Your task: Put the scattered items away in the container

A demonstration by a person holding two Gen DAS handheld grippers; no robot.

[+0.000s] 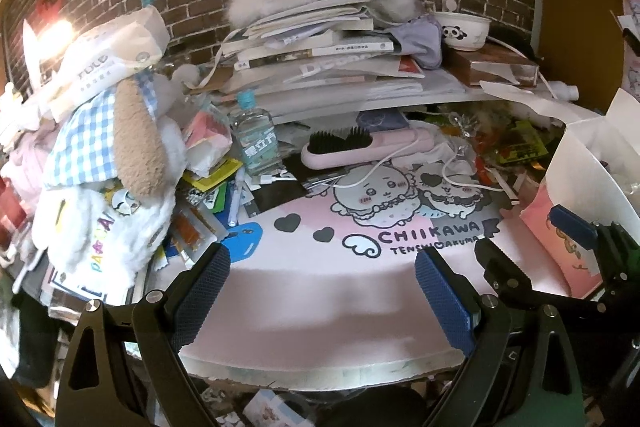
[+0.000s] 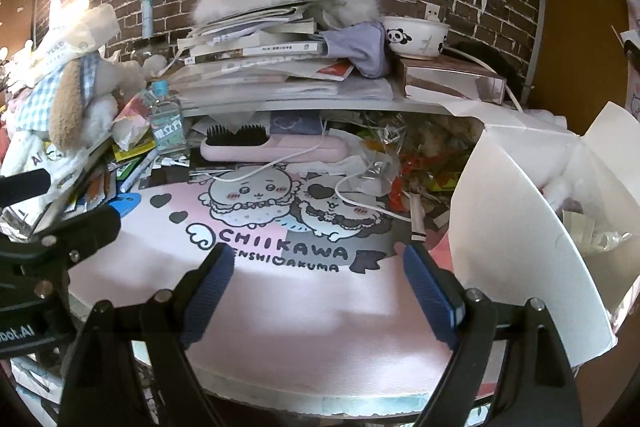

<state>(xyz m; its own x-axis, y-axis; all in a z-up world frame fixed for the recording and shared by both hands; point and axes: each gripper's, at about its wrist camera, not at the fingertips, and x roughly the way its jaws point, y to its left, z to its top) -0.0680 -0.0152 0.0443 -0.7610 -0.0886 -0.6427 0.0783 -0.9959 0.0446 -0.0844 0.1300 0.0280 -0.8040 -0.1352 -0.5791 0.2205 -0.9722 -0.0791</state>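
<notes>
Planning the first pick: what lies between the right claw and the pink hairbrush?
Nothing upright: only bare printed mat separates the open right claw from the pink hairbrush. However, a white cable drapes over the brush and could drag along.

"CHIIKAWA TENSHI AKUMA" on desk mat

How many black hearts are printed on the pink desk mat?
2: a larger heart left of a smaller heart, both left of the winged CHIIKAWA lettering. Clutter may hide others.
</notes>
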